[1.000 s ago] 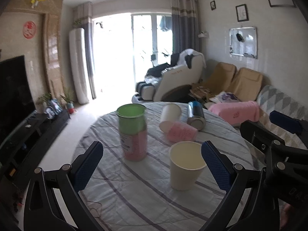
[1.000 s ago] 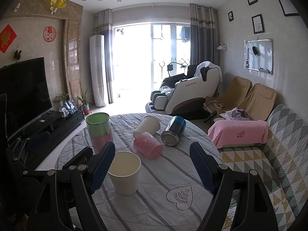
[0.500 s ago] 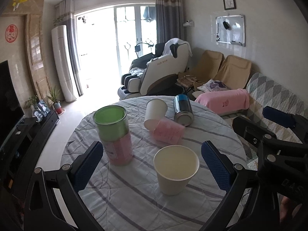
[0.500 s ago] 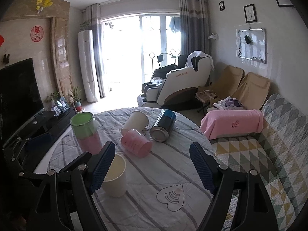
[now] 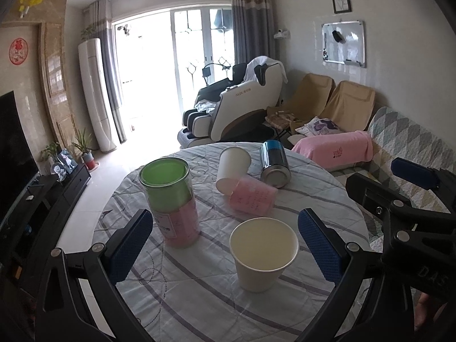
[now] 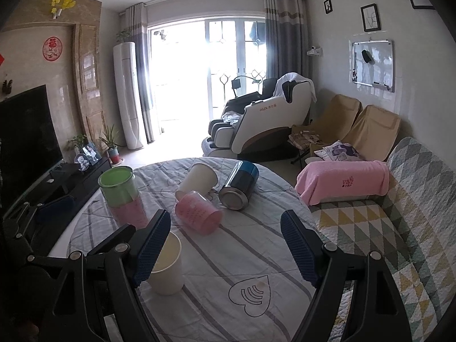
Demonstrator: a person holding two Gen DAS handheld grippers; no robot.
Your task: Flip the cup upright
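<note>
**Two cups up, three still lying down**

On the round table [image 5: 199,299] with its striped cloth, two vessels stand upright: the paper cup [image 5: 263,253] nearest the left gripper [image 5: 225,245], mouth up and empty, and the green-and-pink tumbler [image 5: 171,202] at about ten o'clock from it. Neither needs any further handling, as far as can be judged.

Three remain on their sides in a cluster toward twelve o'clock. The pink cup [image 5: 252,196] lies closest; the white paper cup [image 5: 232,166] lies just behind it, touching or nearly so, its mouth facing the near side. The steel cup [image 5: 274,165] with the blue band lies at about one o'clock, base toward the cameras, just beside the pink one. Which of these is meant as the task's cup cannot be told; the pink cup is the nearest candidate.

The left gripper's fingers are spread wide with nothing between the pads, framing the upright paper cup without touching it. The right gripper [image 6: 225,245] is likewise spread wide and empty, hovering above the cloth; from its view the pink cup [image 6: 199,213] sits just beyond the fingertips at eleven o'clock and the steel cup [image 6: 240,188] at twelve.

So the task looks partly done at best: no tipped cup is grasped yet, and reaching, closing, rotating and setting down all remain
</note>
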